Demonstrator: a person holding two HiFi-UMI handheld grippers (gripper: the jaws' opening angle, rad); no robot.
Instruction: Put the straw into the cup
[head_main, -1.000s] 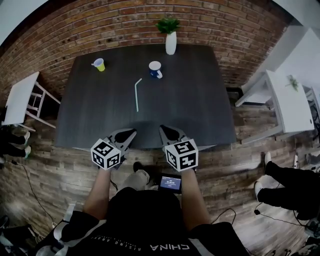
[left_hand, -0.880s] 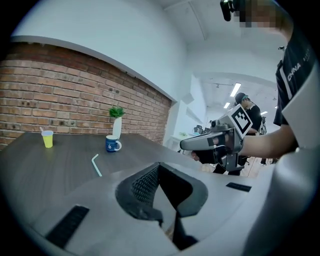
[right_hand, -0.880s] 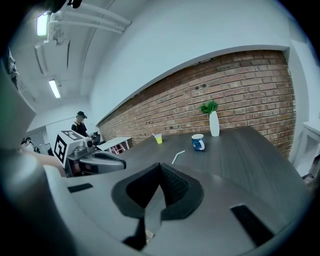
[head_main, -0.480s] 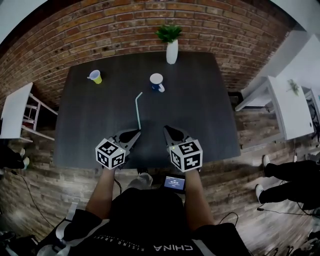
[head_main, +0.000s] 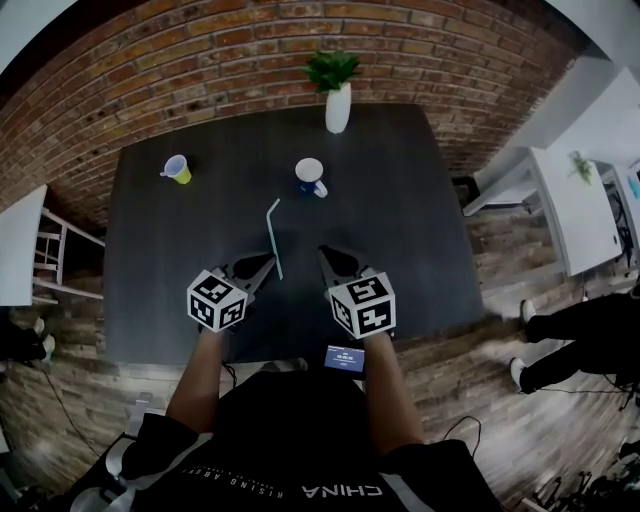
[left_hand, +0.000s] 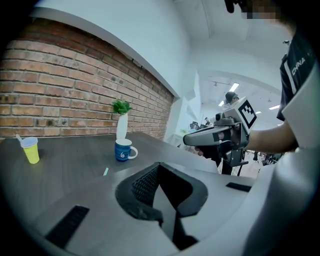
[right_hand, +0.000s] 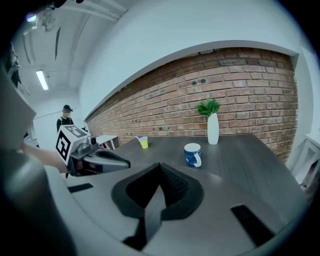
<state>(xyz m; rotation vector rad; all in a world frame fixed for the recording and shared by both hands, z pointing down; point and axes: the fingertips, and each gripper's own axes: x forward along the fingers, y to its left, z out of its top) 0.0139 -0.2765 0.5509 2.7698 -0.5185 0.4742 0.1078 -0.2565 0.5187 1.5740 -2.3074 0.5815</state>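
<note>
A white straw (head_main: 273, 236) lies flat on the dark table (head_main: 400, 200), its bent end toward the far side; only its tip (left_hand: 105, 171) shows in the left gripper view. Beyond it stands a blue mug (head_main: 310, 176) (left_hand: 122, 149) (right_hand: 192, 154). A yellow cup (head_main: 177, 169) (left_hand: 31, 150) (right_hand: 144, 143) at the far left holds a small stick. My left gripper (head_main: 266, 260) (left_hand: 159, 166) is shut and empty, just left of the straw's near end. My right gripper (head_main: 323, 251) (right_hand: 160, 166) is shut and empty, to the right of the straw.
A white vase with a green plant (head_main: 337, 103) (left_hand: 121, 128) (right_hand: 213, 127) stands at the table's far edge by the brick wall. White side tables (head_main: 575, 205) flank the table. A person's legs (head_main: 580, 340) show at the right on the wooden floor.
Both grippers have advanced from the table's near edge out over the tabletop, and now flank the straw's near end. Their jaws have stayed shut.
</note>
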